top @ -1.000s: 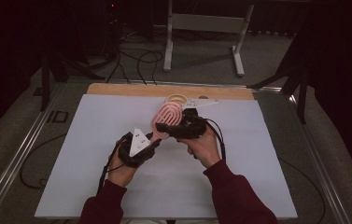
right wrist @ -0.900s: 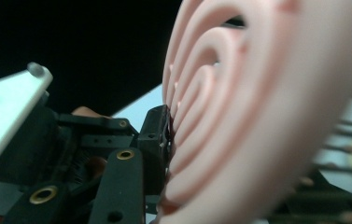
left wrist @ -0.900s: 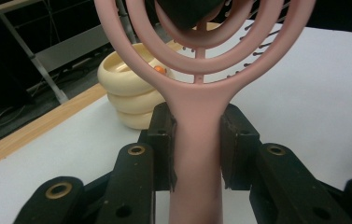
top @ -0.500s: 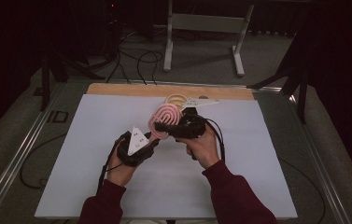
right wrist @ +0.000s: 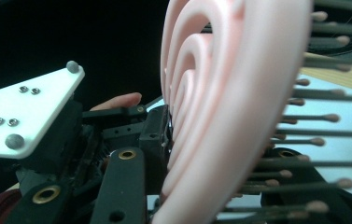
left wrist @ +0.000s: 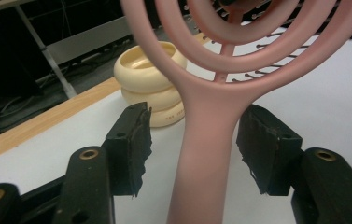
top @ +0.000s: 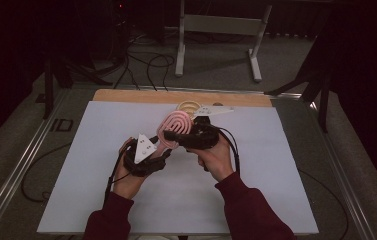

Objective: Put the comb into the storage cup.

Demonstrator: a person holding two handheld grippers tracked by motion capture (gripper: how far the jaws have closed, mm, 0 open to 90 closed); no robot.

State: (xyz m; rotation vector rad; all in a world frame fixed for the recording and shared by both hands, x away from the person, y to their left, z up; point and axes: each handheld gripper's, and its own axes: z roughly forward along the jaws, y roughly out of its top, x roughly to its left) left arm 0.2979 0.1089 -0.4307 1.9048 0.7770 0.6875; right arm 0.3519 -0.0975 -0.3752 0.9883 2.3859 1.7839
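Left gripper (left wrist: 192, 149) jaws wide, clear of pink hairbrush (left wrist: 211, 121) handle, right gripper (right wrist: 211, 186) clamping its head.

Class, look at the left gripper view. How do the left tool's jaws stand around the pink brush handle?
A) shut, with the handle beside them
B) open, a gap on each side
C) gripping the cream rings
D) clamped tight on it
B: the pink brush handle rises between the left tool jaws, white table showing in the gap on each side.

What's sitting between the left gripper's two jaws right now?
The pink brush: its handle runs up between the left gripper's jaws in the left gripper view, with a gap showing on each side. Behind it stands a cream ring stack.
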